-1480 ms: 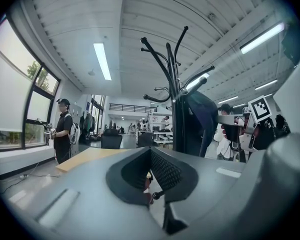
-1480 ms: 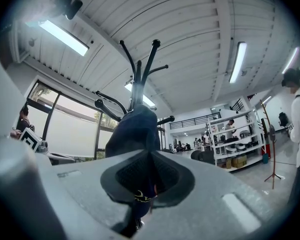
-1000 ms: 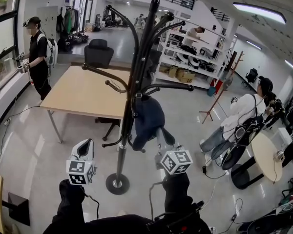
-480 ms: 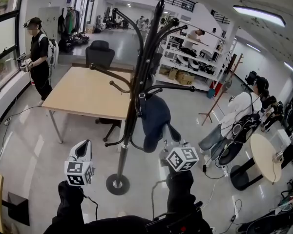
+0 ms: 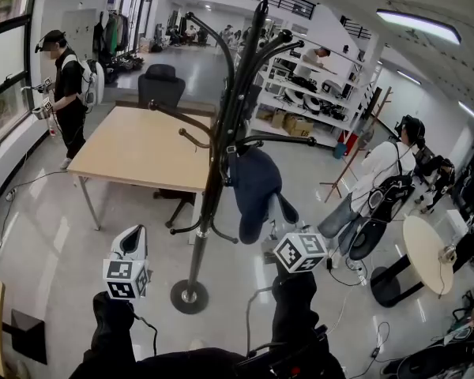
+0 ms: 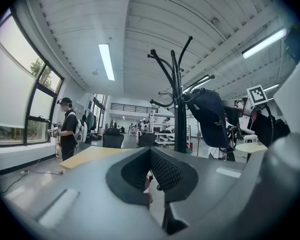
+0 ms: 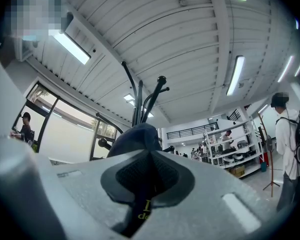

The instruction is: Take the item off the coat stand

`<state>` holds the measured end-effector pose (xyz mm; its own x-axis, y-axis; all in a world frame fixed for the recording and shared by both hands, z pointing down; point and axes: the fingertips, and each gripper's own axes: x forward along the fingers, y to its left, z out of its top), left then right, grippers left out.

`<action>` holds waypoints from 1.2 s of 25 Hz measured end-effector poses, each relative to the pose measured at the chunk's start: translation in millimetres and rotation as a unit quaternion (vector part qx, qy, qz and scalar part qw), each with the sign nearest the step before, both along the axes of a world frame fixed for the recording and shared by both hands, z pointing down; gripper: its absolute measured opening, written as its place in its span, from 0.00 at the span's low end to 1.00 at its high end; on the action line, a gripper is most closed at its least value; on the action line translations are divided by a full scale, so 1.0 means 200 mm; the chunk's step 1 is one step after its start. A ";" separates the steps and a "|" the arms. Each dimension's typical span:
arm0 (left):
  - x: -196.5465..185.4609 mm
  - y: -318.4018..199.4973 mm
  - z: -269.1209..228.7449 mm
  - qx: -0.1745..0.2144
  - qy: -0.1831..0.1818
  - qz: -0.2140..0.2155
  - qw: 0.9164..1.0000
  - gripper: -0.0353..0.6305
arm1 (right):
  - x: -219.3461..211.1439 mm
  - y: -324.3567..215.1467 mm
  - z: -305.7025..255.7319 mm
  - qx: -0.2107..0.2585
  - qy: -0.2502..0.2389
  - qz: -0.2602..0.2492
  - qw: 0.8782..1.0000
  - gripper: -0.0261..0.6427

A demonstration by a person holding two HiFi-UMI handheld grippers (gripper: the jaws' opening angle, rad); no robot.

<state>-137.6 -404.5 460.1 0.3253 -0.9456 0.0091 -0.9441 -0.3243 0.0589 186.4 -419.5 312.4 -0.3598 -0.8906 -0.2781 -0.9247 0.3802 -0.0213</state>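
A black coat stand (image 5: pixel 220 158) rises from a round base (image 5: pixel 189 297) in mid floor. A dark blue fabric item (image 5: pixel 255 184), perhaps a cap, hangs from one of its right-hand hooks. My right gripper (image 5: pixel 285 212) reaches up to the item's lower right edge. In the right gripper view its jaws (image 7: pixel 149 154) are shut on a dark strip of the item with yellow lettering, and the item's bulk (image 7: pixel 135 136) is just beyond them. My left gripper (image 5: pixel 133 235) is left of the pole, apart from it, shut and empty (image 6: pixel 150 156). From there the stand (image 6: pixel 179 115) and item (image 6: pixel 210 115) show ahead.
A wooden table (image 5: pixel 142 148) and an office chair (image 5: pixel 159 85) stand behind the coat stand. One person (image 5: pixel 65 93) with grippers is at the left window. Another person (image 5: pixel 373 181) is right of the stand near a round table (image 5: pixel 426 251). Shelves (image 5: pixel 316 93) line the back.
My right gripper has risen and shifted right, lifting the item's lower edge with it. The left gripper has hardly moved. The person at the right has stepped closer.
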 end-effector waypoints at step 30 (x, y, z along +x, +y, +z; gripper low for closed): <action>0.04 0.03 -0.01 -0.001 0.007 0.015 1.000 0.06 | 0.17 0.14 -0.32 0.050 -0.005 0.034 0.998 0.06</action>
<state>-130.5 -399.1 458.3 0.3535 -0.9354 0.0062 -0.9330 -0.3522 0.0736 221.3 -392.0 247.5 -0.2968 -0.8806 -0.3694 -0.9481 0.3179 0.0038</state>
